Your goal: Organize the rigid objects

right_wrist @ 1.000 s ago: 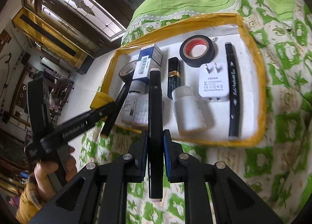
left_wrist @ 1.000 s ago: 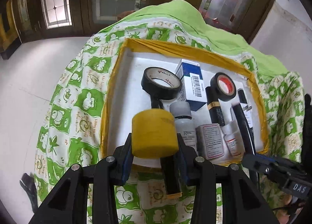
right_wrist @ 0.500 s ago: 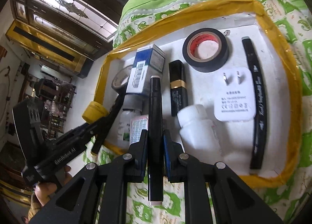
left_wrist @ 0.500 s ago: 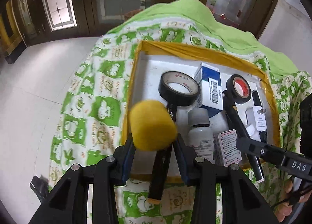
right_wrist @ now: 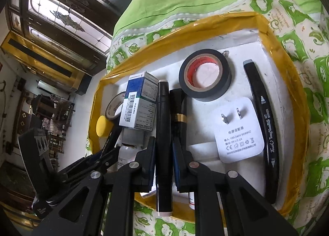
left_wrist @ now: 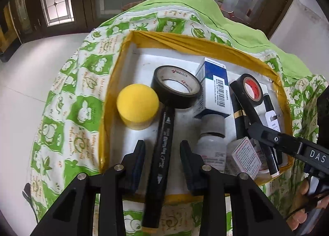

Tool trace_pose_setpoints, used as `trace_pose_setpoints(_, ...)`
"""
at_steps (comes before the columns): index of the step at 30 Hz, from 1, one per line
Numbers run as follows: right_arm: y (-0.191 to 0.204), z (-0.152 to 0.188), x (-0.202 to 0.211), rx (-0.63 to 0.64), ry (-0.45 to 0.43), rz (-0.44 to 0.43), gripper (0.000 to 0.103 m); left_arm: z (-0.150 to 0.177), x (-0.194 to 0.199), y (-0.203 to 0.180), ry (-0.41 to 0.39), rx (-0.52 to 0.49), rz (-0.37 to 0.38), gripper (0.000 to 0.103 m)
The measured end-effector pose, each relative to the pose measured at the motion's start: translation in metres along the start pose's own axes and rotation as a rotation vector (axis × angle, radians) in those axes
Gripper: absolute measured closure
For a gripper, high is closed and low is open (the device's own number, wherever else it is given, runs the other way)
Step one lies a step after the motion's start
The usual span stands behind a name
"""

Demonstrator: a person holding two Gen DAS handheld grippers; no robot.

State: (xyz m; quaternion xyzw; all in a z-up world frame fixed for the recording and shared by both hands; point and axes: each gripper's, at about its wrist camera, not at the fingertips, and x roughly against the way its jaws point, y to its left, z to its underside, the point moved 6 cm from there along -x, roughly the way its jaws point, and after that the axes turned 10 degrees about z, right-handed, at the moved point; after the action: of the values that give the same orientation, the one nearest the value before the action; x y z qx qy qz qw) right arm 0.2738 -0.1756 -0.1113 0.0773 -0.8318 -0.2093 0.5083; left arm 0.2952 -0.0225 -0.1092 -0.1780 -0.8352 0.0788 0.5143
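Note:
A yellow-edged white tray [left_wrist: 144, 59] lies on the green cloth. A yellow tape roll [left_wrist: 137, 109] sits in its left part, free. My left gripper [left_wrist: 162, 147] is open just behind the roll, straddling a black marker [left_wrist: 162, 153] without holding it. My right gripper [right_wrist: 163, 149] is shut on a black pen [right_wrist: 163, 133] low over the tray, between a blue-white box [right_wrist: 139, 102] and a black gold-banded tube [right_wrist: 179, 110]. The right gripper with the pen also shows at the right of the left wrist view [left_wrist: 267, 143].
In the tray lie a black tape roll [left_wrist: 176, 88], a red-cored tape roll [right_wrist: 204, 74], a white charger [right_wrist: 238, 133], a second black marker [right_wrist: 265, 125], white bottles [left_wrist: 211, 139] and a small labelled box [left_wrist: 245, 157]. The cloth [left_wrist: 78, 112] falls off on the left.
My left gripper has opened and let go of the yellow roll, which now sits in the tray. My right gripper has moved lower and forward with the pen, over the tray.

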Motion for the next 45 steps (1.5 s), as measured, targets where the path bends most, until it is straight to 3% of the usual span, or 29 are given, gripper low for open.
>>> trace_pose_setpoints(5,0.006,0.007,0.003,0.021,-0.017,0.000,0.088,0.003,0.013,0.004,-0.026,-0.009,-0.023,0.066)
trace_pose_setpoints(7,0.006,0.010,0.006,0.019,-0.033,0.011,0.087,0.005,0.018,0.003,-0.030,-0.005,-0.032,0.059)
trace_pose_setpoints(8,0.005,0.010,0.007,0.020,-0.040,0.014,0.086,0.007,0.023,0.002,-0.040,-0.002,-0.039,0.048)
trace_pose_setpoints(9,0.004,0.009,0.009,0.019,-0.046,0.016,0.082,0.009,0.028,0.001,-0.057,-0.003,-0.045,0.037)
trace_pose_setpoints(12,0.003,0.012,0.023,0.004,-0.085,0.008,0.065,0.018,0.046,-0.004,-0.102,-0.008,-0.062,0.026)
trace_pose_setpoints(15,0.004,0.019,0.043,0.012,-0.131,0.020,0.056,0.028,0.059,-0.013,-0.123,-0.019,-0.086,0.023)
trace_pose_setpoints(19,0.003,0.029,0.066,0.029,-0.192,0.076,0.036,0.049,0.081,-0.019,-0.147,-0.058,-0.145,0.021)
trace_pose_setpoints(27,0.004,0.061,0.108,0.146,-0.332,0.244,0.014,0.079,0.123,-0.036,-0.222,-0.122,-0.225,0.009)
trace_pose_setpoints(36,0.003,0.105,0.145,0.193,-0.403,0.320,0.007,0.099,0.159,-0.072,-0.306,-0.208,-0.280,0.001)
trace_pose_setpoints(40,-0.004,0.116,0.163,0.182,-0.429,0.343,0.005,0.098,0.171,-0.088,-0.316,-0.222,-0.244,0.001)
trace_pose_setpoints(45,-0.012,0.126,0.183,0.161,-0.455,0.343,0.005,0.092,0.185,-0.099,-0.320,-0.168,-0.166,0.001)
